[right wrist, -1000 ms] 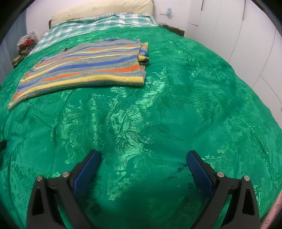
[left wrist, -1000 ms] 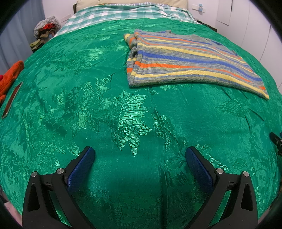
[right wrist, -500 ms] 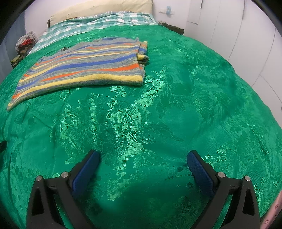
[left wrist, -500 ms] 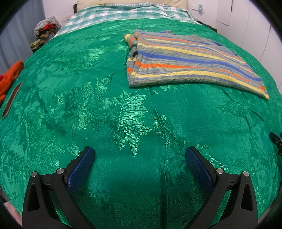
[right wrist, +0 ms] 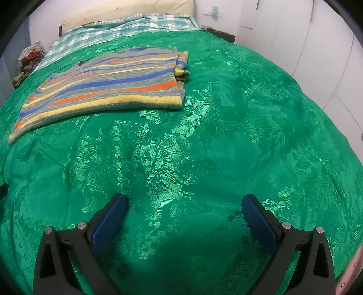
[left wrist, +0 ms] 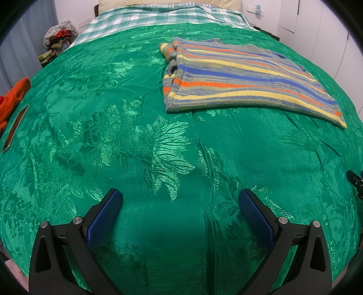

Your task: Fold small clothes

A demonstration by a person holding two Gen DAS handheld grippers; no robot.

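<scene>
A striped knit sweater (left wrist: 238, 77) in grey, blue, orange and yellow lies flat on the green bedspread (left wrist: 145, 140), with a sleeve bunched at its left side. It also shows in the right wrist view (right wrist: 109, 84), far left. My left gripper (left wrist: 180, 199) is open and empty, low over the near part of the bed, well short of the sweater. My right gripper (right wrist: 185, 204) is open and empty, also near the front of the bed, to the right of the sweater.
A checked sheet (left wrist: 158, 15) and pillow (right wrist: 127, 11) lie at the head of the bed. A pile of clothes (left wrist: 59, 36) sits at the far left. An orange cloth (left wrist: 13, 99) and a flat dark object (left wrist: 14, 127) lie at the left edge. White cupboards (right wrist: 317, 45) stand on the right.
The right gripper view has drifted slightly, so the sweater sits a little higher in it. The left gripper has not moved. Both grippers stay open.
</scene>
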